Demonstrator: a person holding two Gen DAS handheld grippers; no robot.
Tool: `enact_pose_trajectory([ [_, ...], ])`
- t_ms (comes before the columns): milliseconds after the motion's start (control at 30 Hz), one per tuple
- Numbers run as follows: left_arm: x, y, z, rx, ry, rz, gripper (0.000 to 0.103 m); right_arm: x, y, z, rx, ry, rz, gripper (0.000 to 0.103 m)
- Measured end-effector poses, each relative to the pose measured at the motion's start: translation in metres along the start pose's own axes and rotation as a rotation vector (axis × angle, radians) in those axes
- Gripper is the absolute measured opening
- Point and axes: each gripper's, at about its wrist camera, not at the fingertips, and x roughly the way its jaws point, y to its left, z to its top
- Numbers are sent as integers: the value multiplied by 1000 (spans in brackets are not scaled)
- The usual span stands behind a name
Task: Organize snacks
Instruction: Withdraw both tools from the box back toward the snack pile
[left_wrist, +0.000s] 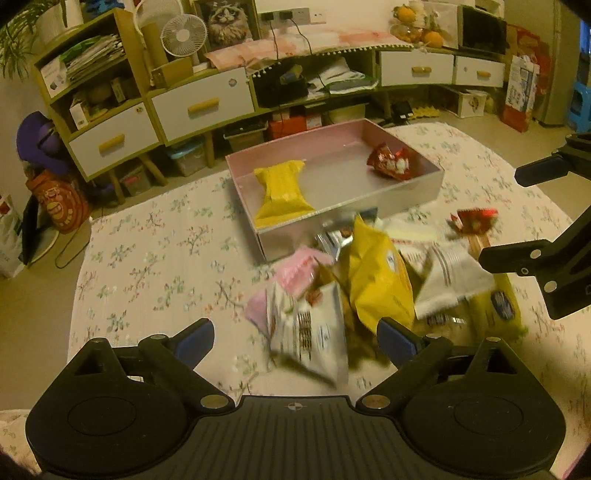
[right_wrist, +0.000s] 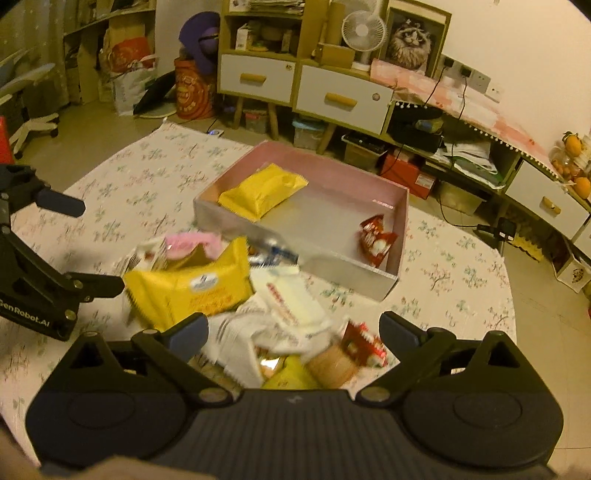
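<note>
My right gripper (right_wrist: 293, 328) has its jaws spread wide with nothing pinched, hanging over a blurred heap of snack packets (right_wrist: 258, 321) on the floral cloth (right_wrist: 110, 192). Just beyond the heap sits the pink box (right_wrist: 402, 221), holding a yellow packet (right_wrist: 262, 192) at its far left corner and a red packet (right_wrist: 376, 240) by the right wall. The left gripper (right_wrist: 92, 247) pokes in from the left edge, also wide apart, beside a yellow bag (right_wrist: 192, 288).

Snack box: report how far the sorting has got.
Done: a yellow packet and a red packet lie in the pink box. In hand: nothing; left gripper and right gripper are open. Left: the snack pile before the box.
</note>
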Motion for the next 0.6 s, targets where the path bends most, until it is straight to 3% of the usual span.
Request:
enact_pose_trajectory([
  [367, 0, -4, -30, -28, 45, -13, 96, -2, 10, -26, 27, 29, -14, 100],
  [600, 8, 1, -35, -39, 98, -4, 96, 9, 24, -32, -63, 82, -36, 100],
])
